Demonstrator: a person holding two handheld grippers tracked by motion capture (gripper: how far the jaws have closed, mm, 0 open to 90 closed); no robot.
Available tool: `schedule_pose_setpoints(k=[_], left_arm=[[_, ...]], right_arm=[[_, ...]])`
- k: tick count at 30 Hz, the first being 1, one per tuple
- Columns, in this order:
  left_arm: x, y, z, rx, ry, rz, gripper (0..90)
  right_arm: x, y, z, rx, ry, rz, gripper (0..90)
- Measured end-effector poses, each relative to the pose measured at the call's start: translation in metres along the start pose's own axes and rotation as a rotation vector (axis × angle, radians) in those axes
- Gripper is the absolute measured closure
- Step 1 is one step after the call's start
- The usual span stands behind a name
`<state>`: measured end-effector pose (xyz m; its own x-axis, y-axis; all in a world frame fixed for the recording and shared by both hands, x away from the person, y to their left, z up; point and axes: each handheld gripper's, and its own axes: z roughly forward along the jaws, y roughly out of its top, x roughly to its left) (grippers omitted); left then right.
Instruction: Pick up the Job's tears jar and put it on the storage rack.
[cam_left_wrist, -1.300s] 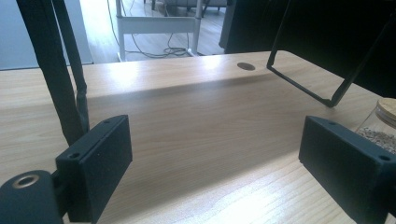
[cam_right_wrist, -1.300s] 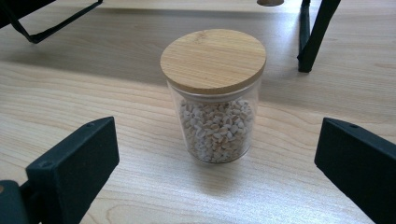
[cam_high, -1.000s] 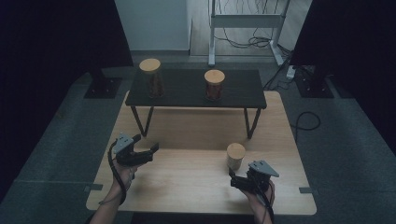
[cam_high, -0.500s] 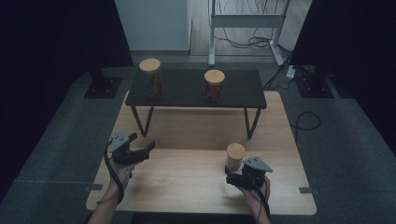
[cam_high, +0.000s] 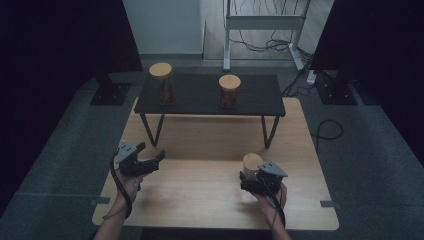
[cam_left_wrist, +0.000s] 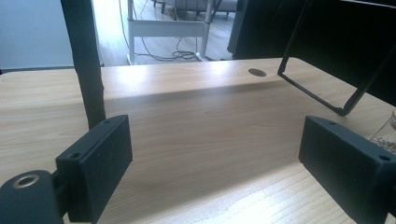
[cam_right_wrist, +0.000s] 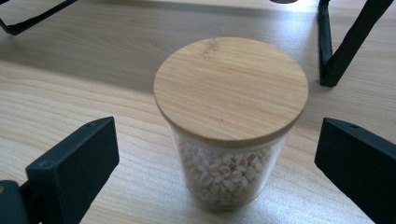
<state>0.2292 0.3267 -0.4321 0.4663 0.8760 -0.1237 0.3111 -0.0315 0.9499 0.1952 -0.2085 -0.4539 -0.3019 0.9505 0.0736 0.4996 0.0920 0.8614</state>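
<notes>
A glass jar (cam_high: 251, 162) with a round wooden lid, holding pale beans, stands upright on the light wooden table (cam_high: 200, 195) at the front right. In the right gripper view the jar (cam_right_wrist: 231, 93) sits between the wide-apart jaws, not touched by either. My right gripper (cam_high: 250, 176) is open just behind the jar on the near side. My left gripper (cam_high: 151, 152) hovers low over the table's left side, open with nothing between its fingers (cam_left_wrist: 100, 158). The same jar's glass edge (cam_left_wrist: 387, 135) peeks in at the far right of the left gripper view.
A low black shelf (cam_high: 200, 102) on thin black legs stands across the back of the table. On it are a tall jar (cam_high: 162, 82) with dark contents at the left and a shorter jar (cam_high: 229, 91) near the middle. Cables lie on the floor behind.
My right gripper has moved forward and a little left, bringing its open jaws to either side of the bean jar. The left gripper has drifted slightly left.
</notes>
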Motion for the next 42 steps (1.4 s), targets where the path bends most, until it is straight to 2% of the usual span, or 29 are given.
schedule_pose_setpoints(k=[22, 42], left_arm=[[0.000, -0.001, 0.003, 0.012, 0.003, 0.004, 9.2], [0.001, -0.002, 0.004, 0.018, 0.008, 0.002, 9.1]], right_arm=[[0.002, 0.012, 0.022, 0.037, -0.041, -0.019, 0.1], [0.008, 0.019, 0.036, 0.074, -0.063, -0.033, 7.7]])
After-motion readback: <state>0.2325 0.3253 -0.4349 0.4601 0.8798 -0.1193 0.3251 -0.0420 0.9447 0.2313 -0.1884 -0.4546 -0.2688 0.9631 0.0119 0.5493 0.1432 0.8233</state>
